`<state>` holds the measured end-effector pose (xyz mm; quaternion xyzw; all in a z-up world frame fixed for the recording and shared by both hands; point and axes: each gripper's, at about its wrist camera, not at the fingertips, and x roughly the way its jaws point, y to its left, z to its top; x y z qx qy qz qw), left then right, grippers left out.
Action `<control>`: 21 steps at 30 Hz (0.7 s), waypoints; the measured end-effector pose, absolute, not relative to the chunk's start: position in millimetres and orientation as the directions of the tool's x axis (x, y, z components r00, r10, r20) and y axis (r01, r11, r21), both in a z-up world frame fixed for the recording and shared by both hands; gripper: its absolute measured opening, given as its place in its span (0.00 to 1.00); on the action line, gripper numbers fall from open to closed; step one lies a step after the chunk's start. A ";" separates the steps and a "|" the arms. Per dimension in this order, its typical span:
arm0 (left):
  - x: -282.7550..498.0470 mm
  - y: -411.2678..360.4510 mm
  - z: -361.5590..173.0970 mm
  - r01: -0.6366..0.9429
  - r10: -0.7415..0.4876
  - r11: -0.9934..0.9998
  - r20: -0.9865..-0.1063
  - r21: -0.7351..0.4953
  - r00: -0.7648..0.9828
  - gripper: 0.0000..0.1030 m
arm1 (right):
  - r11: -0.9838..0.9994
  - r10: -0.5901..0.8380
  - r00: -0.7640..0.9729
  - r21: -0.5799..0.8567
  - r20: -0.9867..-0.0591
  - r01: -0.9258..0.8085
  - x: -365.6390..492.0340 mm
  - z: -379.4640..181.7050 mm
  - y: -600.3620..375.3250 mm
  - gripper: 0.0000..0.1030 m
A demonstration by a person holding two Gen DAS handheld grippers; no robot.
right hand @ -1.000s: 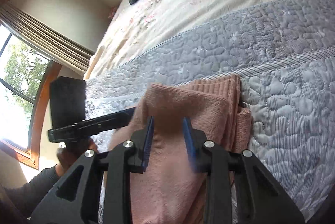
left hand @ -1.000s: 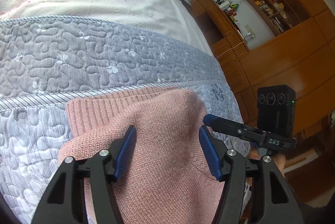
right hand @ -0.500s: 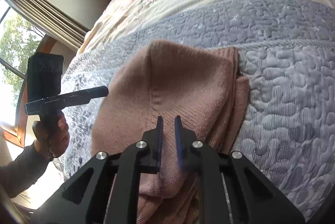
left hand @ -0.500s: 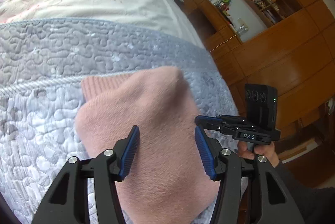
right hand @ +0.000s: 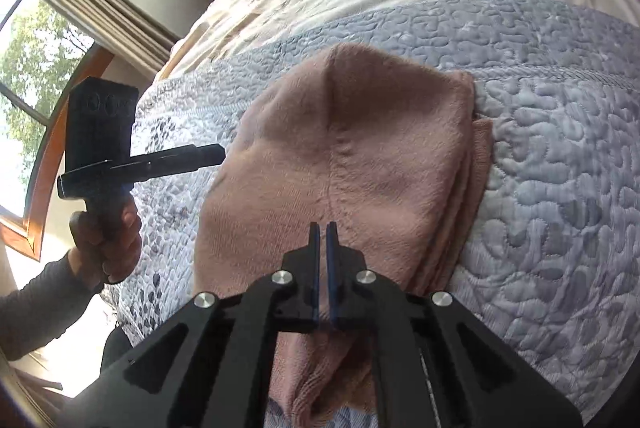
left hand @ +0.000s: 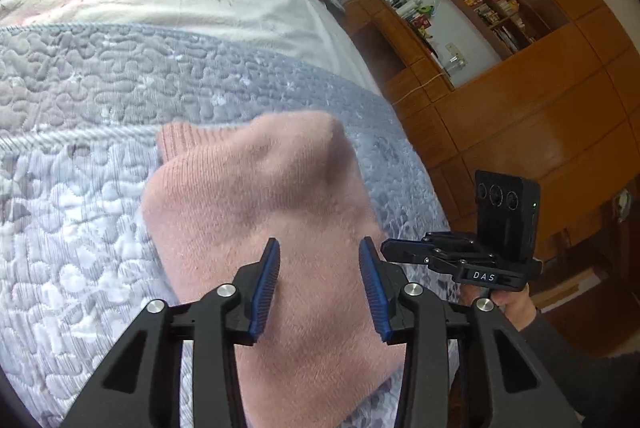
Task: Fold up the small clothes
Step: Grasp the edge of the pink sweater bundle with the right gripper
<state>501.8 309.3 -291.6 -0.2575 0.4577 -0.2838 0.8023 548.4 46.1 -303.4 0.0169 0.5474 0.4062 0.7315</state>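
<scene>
I am working on the pink knit garment [right hand: 352, 164], which is lying in several folded layers on the grey quilted blanket [right hand: 560, 188] near the edge of the bed. My right gripper [right hand: 324, 228] is standing over the near part of the garment, on its centre seam, and its jaws are pressed almost together; I cannot tell if a thin fold of the knit is pinched between them. My left gripper [left hand: 318, 256] is hovering over the same garment with the jaws spread wide, holding nothing.

I am judging that the step now is to finish or tidy the fold. To do it well, I should be taking all the layers of one edge together, not only the top one, because the knit is soft and stretching easily. At the right side the lower layers are sticking out a little, so I should be aligning these edges before pressing the stack flat.
</scene>
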 end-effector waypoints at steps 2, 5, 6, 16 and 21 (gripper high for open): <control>500.4 300.7 -307.4 0.215 -0.680 0.723 -0.622 -0.656 0.387 0.31 | 0.710 0.530 0.082 0.389 -0.844 -0.587 546.0 -325.0 49.6 0.00; 504.6 292.8 -323.5 0.200 -0.686 0.716 -0.619 -0.669 0.384 0.11 | 0.725 0.565 0.058 0.461 -0.823 -0.512 553.2 -350.8 20.7 0.00; 505.0 288.7 -327.1 0.192 -0.680 0.720 -0.621 -0.667 0.391 0.09 | 0.728 0.572 0.060 0.473 -0.818 -0.495 552.0 -351.5 13.7 0.00; 454.9 295.2 -281.6 0.234 -0.669 0.729 -0.596 -0.643 0.444 0.13 | 0.671 0.629 0.037 0.518 -0.777 -0.530 513.0 -316.2 19.1 0.02; 413.3 307.9 -292.6 0.213 -0.628 0.769 -0.651 -0.603 0.427 0.43 | 0.743 0.571 0.055 0.487 -0.819 -0.458 523.0 -353.8 1.1 0.00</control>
